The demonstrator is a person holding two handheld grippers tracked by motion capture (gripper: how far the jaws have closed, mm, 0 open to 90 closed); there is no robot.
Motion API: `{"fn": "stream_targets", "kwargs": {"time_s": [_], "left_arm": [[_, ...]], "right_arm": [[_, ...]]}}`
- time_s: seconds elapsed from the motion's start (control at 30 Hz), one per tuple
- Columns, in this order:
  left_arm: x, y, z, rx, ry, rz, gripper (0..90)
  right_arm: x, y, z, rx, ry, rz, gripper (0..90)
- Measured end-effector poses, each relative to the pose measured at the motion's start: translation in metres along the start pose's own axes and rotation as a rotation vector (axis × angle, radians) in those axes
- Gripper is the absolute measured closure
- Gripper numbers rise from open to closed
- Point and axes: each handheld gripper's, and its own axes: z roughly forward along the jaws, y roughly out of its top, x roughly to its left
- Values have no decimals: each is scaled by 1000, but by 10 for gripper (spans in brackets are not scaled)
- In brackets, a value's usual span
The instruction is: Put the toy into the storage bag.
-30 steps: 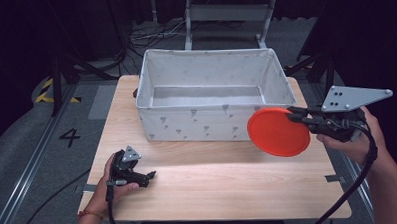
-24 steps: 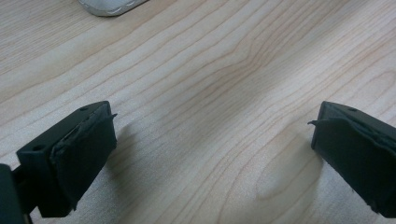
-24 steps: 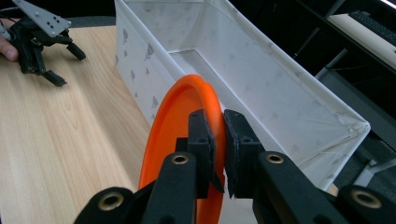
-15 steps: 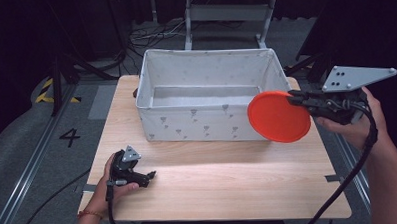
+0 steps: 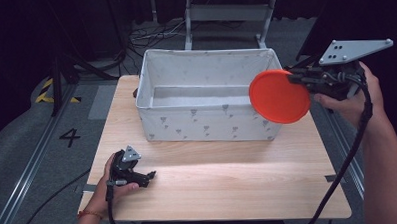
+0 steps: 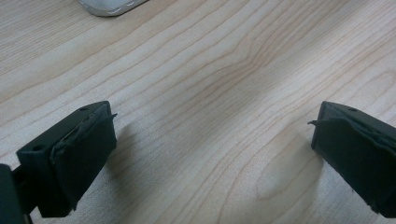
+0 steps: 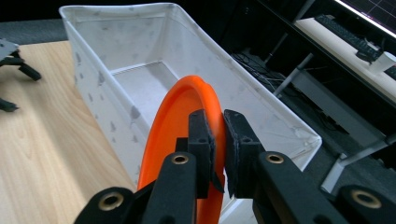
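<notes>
Nearest, the left gripper (image 5: 149, 176) rests on the table (image 5: 229, 176) with its jaws spread wide over bare wood. Farther off, the right gripper (image 7: 218, 140) pinches the rim of the orange plate (image 5: 279, 96), held on edge above the bin's right end. The white bin (image 5: 155, 76) lies just to the plate's left and looks empty, though the plate hides its near right corner.

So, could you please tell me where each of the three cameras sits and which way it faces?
High view: above the person's side, looking forward and down on the table; both forearms, left gripper, right gripper.
Left gripper view: on the left gripper, looking down at bare wood between open jaws.
Right gripper view: on the right gripper, looking along jaws shut on the orange disc toward the white bin.
Shared: high and right gripper views both show disc and bin.
</notes>
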Motion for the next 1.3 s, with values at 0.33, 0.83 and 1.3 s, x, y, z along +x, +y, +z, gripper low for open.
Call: {"fn": "stream_targets", "kwargs": {"time_s": [0.33,0.83,1.3], "left_arm": [[0,0,0,0,2,2,3],[0,0,0,0,1,2,3],[0,0,0,0,0,0,3]], "right_arm": [[-17,14,17,-6,-17,14,822],[-36,28,58,-4,-48,17,822],[-53,25,99,23,6,18,822]]}}
